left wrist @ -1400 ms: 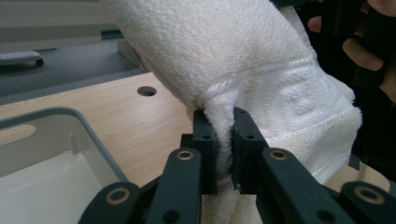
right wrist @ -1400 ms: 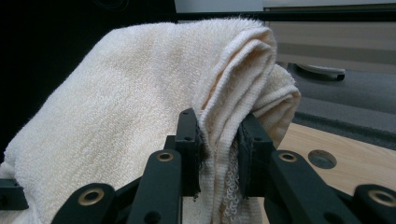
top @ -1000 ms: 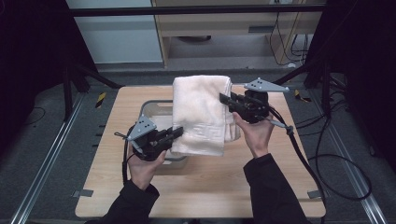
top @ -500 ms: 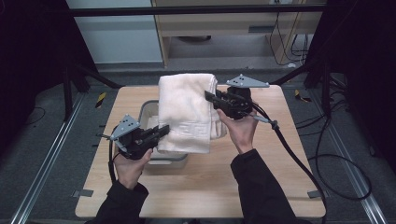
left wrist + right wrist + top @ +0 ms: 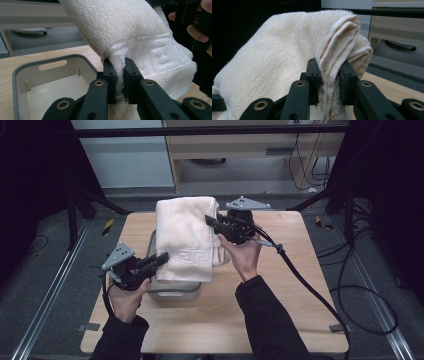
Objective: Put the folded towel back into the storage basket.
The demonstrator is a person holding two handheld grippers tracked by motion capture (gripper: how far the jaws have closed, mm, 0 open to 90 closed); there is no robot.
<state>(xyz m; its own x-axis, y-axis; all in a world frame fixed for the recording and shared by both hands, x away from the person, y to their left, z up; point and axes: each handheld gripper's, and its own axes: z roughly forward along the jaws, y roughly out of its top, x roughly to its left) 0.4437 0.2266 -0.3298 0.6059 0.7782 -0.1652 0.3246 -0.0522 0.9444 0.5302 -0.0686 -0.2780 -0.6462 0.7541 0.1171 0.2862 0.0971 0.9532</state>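
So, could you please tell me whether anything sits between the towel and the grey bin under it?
Nothing visible does: the towel hangs from both tongs right over the bin, whose inside looks empty.

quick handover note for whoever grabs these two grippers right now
Left gripper: shut on the near edge of the folded towel.
Right gripper: shut on the towel's far folded edge.
The towel hangs between them, lifted above the grey bin on the wooden table.
Done: towel gripped on both sides and raised.
Left: probably lower it into the bin, then release.
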